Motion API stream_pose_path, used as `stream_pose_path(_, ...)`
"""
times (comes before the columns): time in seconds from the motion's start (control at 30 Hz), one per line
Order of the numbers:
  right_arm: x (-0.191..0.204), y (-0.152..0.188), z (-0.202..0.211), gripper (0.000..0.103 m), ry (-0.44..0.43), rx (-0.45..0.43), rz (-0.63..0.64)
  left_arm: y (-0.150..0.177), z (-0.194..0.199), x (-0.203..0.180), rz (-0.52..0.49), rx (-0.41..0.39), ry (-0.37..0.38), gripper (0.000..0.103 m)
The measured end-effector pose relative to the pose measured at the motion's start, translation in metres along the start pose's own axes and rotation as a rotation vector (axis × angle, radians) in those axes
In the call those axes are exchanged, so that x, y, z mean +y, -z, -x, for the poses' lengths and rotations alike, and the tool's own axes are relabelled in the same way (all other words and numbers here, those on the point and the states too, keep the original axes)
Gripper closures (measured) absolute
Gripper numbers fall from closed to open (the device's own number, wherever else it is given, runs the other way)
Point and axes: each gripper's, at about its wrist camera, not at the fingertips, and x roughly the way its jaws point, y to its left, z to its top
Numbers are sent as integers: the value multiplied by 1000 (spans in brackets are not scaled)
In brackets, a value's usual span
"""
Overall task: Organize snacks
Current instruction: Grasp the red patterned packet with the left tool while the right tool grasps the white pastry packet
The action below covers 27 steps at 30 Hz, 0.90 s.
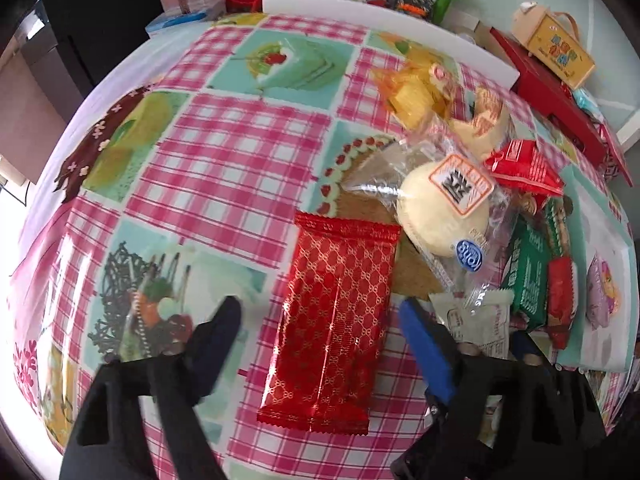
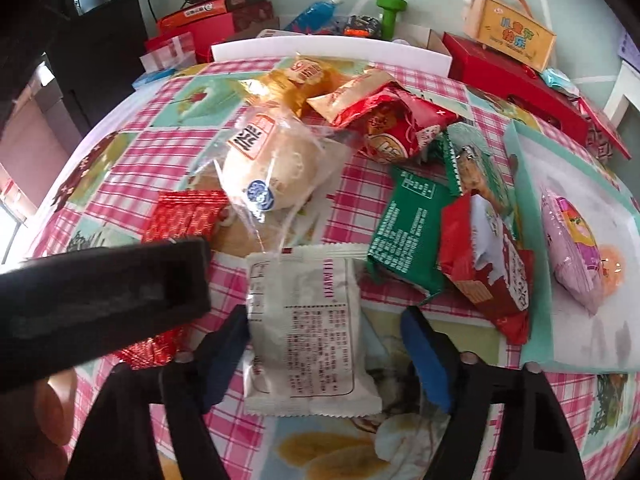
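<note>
A long red packet with a gold pattern [image 1: 332, 312] lies flat on the checked tablecloth. My left gripper [image 1: 320, 312] points down over it, one finger on either side of its near half, open, and the pads do not press on it. A white packet with printed text [image 2: 308, 332] lies between the fingers of my right gripper [image 2: 326, 316]. The left pad [image 2: 236, 328] sits at the packet's edge while the blue right pad [image 2: 420, 340] stands clear, so this gripper is open. In the right wrist view the left gripper's black body [image 2: 100, 292] fills the left side.
A heap of snacks lies beyond: a round bun in clear wrap [image 1: 444, 216], green packets [image 2: 404, 232], red packets [image 2: 400, 124] and yellow ones [image 1: 412, 92]. A pale tray [image 2: 600, 340] at the right holds a purple packet [image 2: 572, 248]. Boxes and a green dumbbell [image 2: 390, 12] crowd the far edge.
</note>
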Motion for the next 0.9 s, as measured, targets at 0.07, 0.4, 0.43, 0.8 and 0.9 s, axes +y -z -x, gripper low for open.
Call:
stream_pose_path(0.07,2,0,0,39,-7,-6,8,1,-3,-4,-16,2,-17,30)
stream_pose_path(0.4,3,1,4,48,-23,-6,13,-1,1,-20,-48,-36,-36,57)
stream_pose_path(0.43,2,2,5,48,-26,-5,11,-1,2,-20,-44,-39,-42,57)
stream_pose_path(0.8,-5,3,21,48,-86,-26,-23,-2,39,-5,-6,-128,-36,57)
stream_pose_path(0.9,-8,3,30,48,-98,-42,-31,0,48,-7,-4,-149,-33,57)
